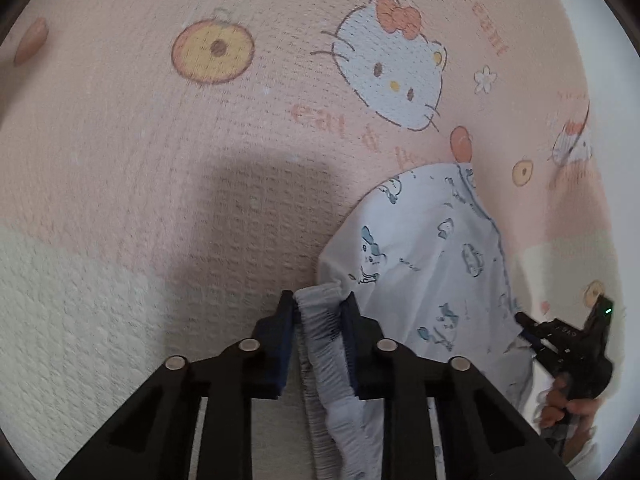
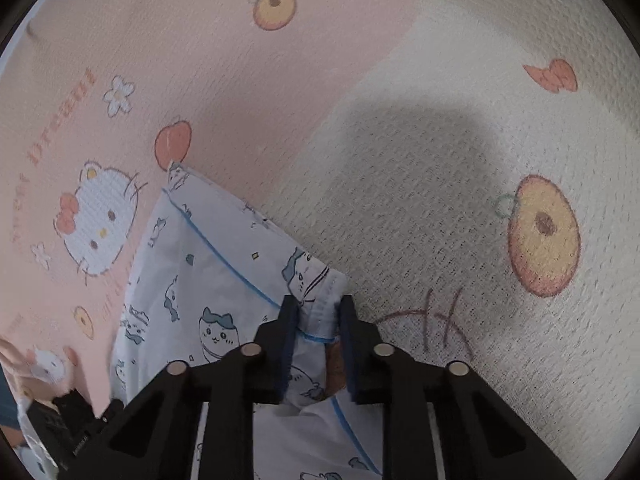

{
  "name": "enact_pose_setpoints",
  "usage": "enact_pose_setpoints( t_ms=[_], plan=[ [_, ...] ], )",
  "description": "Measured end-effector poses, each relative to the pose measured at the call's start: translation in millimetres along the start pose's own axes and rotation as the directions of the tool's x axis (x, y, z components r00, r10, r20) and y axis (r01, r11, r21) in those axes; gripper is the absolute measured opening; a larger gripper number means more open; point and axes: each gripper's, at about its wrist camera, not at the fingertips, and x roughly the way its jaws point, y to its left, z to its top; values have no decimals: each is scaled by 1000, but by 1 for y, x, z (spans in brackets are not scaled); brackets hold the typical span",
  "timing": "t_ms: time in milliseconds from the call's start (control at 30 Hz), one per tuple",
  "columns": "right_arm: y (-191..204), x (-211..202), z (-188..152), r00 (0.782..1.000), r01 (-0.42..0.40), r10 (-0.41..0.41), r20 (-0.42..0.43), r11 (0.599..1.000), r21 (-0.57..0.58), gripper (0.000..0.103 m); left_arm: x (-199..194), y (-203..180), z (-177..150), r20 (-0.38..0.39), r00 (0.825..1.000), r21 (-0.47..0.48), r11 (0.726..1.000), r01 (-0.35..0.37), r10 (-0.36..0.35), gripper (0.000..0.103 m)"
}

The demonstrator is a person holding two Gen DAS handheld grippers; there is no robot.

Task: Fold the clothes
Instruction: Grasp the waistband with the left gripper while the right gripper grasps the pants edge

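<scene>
A white garment [image 1: 432, 248] with blue cartoon prints and blue piping hangs over a pink and cream Hello Kitty bedsheet [image 1: 160, 120]. My left gripper [image 1: 318, 312] is shut on its grey ribbed waistband [image 1: 320, 328]. My right gripper [image 2: 318, 312] is shut on a hemmed corner of the same garment [image 2: 224, 264], held above the sheet [image 2: 420, 200]. The right gripper also shows at the right edge of the left wrist view [image 1: 532, 326], gripping the cloth's far edge. The left gripper shows dimly at the bottom left of the right wrist view [image 2: 114, 408].
The bedsheet fills both views, with printed cat faces [image 1: 394, 68], oranges [image 2: 544, 236] and bows. A white wall or edge [image 1: 612, 160] lies at the right of the left wrist view. A hand [image 1: 568, 406] holds the right gripper's handle.
</scene>
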Motion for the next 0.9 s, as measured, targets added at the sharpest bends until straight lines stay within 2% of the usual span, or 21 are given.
enact_pose_setpoints(
  t_ms=[67, 200, 400, 500, 533, 633, 700, 833, 900],
  plan=[
    [5, -2, -2, 999, 29, -29, 15, 999, -41, 10, 1, 2, 3, -7, 1000, 4, 1000, -11, 11, 18],
    [18, -4, 0, 990, 142, -137, 40, 977, -157, 8, -1, 9, 9, 7, 999, 20, 999, -50, 50, 18],
    [17, 3, 7, 976, 215, -216, 16, 957, -195, 7, 0, 15, 12, 12, 998, 20, 998, -63, 63, 18],
    [18, 2, 7, 971, 237, -236, 28, 949, -209, 8, -2, 21, 11, 3, 1000, -36, 999, -10, 10, 19],
    [21, 4, 8, 972, 233, -233, 28, 948, -216, 9, -1, 25, 12, -21, 1000, -71, 997, 22, -23, 21],
    [20, -5, 8, 982, 190, -188, 30, 957, -221, 11, -4, 38, 12, -68, 989, -185, 975, 120, -134, 37],
    [18, -17, 9, 987, 158, -152, 41, 962, -224, 18, -16, 42, 12, -37, 988, -214, 967, 141, -152, 61],
    [26, -43, 11, 990, 131, -115, 80, 962, -239, 36, -42, 36, 10, 22, 992, -175, 976, 129, -127, 65],
    [27, -60, 8, 990, 125, -104, 96, 959, -253, 41, -50, 29, 8, 26, 993, -133, 984, 119, -117, 65]
  ],
)
